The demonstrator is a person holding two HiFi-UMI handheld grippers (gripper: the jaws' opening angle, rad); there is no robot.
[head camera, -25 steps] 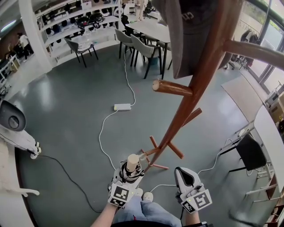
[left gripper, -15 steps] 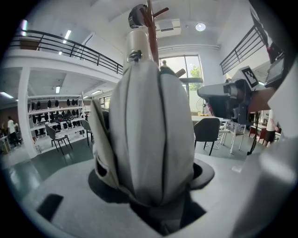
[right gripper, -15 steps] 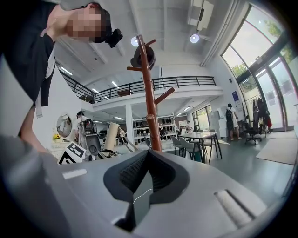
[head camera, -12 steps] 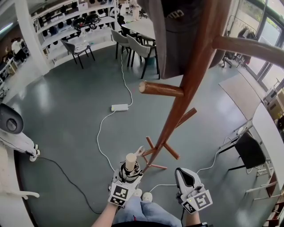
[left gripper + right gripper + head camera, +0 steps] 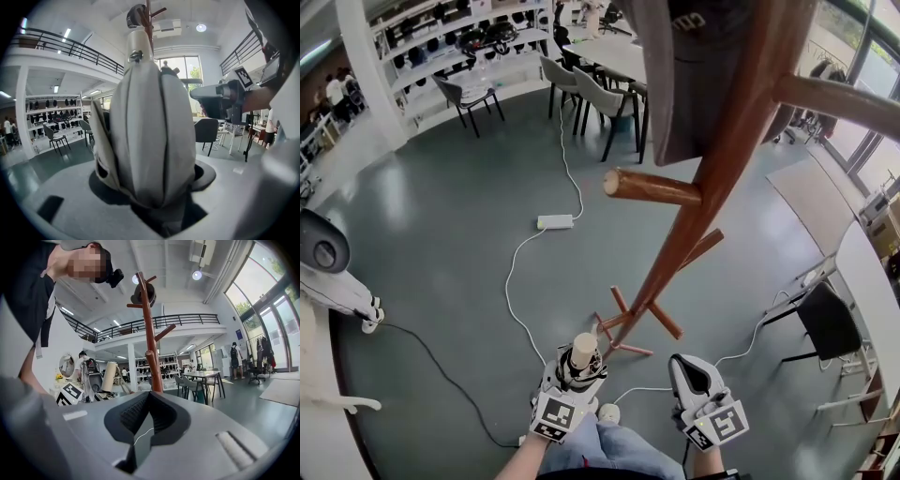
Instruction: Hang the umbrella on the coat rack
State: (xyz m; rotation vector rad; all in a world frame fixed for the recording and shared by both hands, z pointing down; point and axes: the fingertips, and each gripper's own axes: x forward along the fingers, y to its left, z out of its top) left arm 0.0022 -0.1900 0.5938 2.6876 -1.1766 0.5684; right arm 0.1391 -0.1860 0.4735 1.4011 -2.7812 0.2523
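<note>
Left gripper [image 5: 575,373] clamps the umbrella [image 5: 582,349]; right gripper [image 5: 692,377] closed, empty.
Little has changed: umbrella still low, not yet lifted toward the coat rack [image 5: 698,211].

Large open-plan office or lab hall, not a home.

Landmark: reddish-brown wooden coat rack [image 5: 675,253], standing on a smooth grey-green poured floor [image 5: 431,225].

- Beyond the rack: long pale desk [image 5: 614,58] ringed with grey chairs [image 5: 586,94]. Past that, white open shelving [image 5: 459,42] stacked with dark gear.
- Left of the rack's foot: white power strip [image 5: 555,222], its white cable trailing loose over the floor.
- Right of the rack: black chair [image 5: 830,323] at a white desk [image 5: 867,272], and a tall glazed wall [image 5: 267,310] with a person [image 5: 233,359] standing near it.
- Above the rack: mezzanine gallery with black railing [image 5: 65,44], and a high white ceiling with a round lamp [image 5: 197,274].
</note>
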